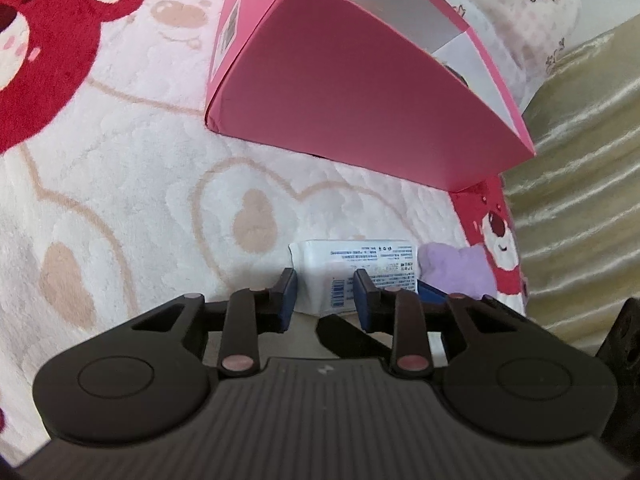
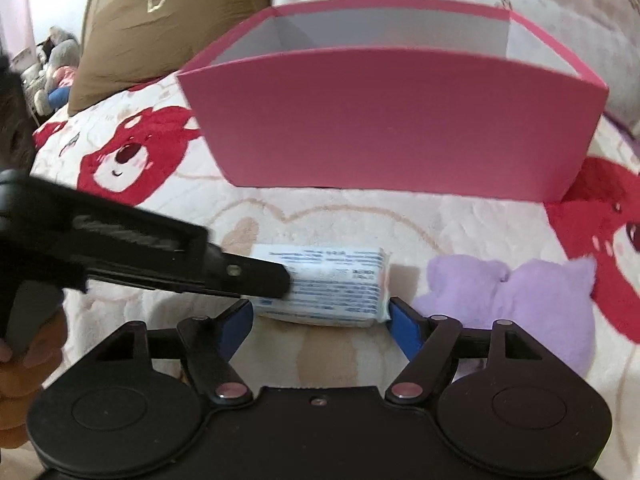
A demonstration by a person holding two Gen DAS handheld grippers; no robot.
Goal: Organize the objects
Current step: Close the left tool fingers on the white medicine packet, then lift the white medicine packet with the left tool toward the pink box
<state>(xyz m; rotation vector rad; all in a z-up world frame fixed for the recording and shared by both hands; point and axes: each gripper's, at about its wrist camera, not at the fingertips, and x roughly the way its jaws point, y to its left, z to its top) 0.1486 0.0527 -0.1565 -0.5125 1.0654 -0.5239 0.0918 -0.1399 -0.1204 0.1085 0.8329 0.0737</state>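
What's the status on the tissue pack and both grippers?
Left gripper shut on tissue pack. Right gripper open, fingers flanking the pack's ends. Pink box open behind; purple plush beside pack, not blocking.

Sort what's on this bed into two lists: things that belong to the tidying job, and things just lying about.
Part of the job:
- pink box, open on top
- white tissue pack, clamped by the left gripper, between the open fingers of the right gripper
- purple plush toy, beside the pack

Just lying about:
- bear-print blanket
- brown pillow
- stuffed toys far back
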